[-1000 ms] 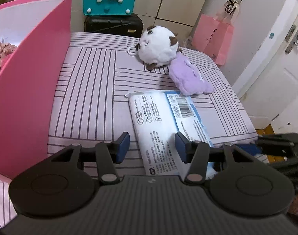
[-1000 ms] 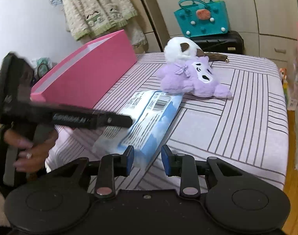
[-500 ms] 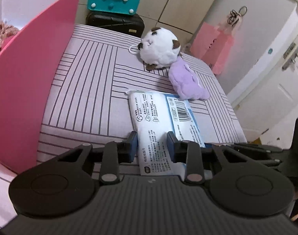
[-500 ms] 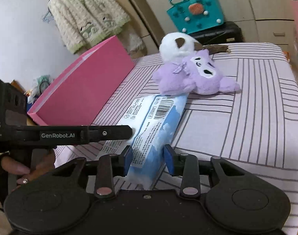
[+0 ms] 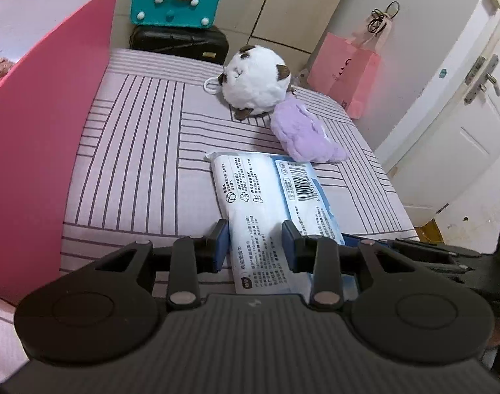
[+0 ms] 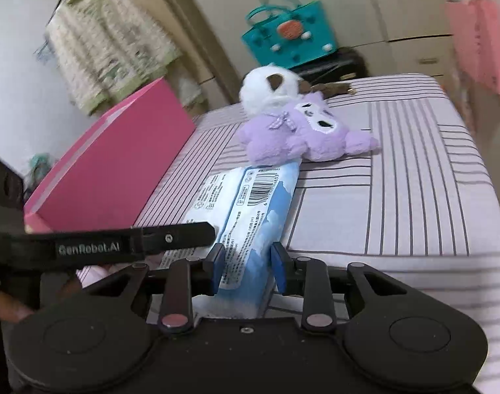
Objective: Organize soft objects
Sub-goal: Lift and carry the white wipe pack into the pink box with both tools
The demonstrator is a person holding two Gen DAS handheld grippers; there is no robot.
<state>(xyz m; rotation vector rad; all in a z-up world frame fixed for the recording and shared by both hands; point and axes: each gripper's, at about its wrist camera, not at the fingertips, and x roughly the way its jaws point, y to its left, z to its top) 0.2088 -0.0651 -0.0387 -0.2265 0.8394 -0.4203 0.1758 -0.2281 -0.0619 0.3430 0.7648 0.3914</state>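
Left gripper (image 5: 255, 241): pinching near end of tissue pack (image 5: 269, 203).
Right gripper (image 6: 245, 267): clamped on same pack, near edge.
Tissue pack: on bed (image 5: 145, 151), beside pink box (image 5: 43, 124), not yet inside.
Purple plush (image 6: 302, 133): just beyond pack, unsorted.
White plush (image 5: 255, 83): touching purple plush, farther, unsorted.
Progress: early, judging by three items outside box.

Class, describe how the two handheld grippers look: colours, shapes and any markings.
Both grippers, left and right, are matte black, with two round discs, jointed linkage arms with silvery pivot pins, and blue finger pads. The left one's side reads "GenRobot.AI" in white. No cables or sleeves visible.
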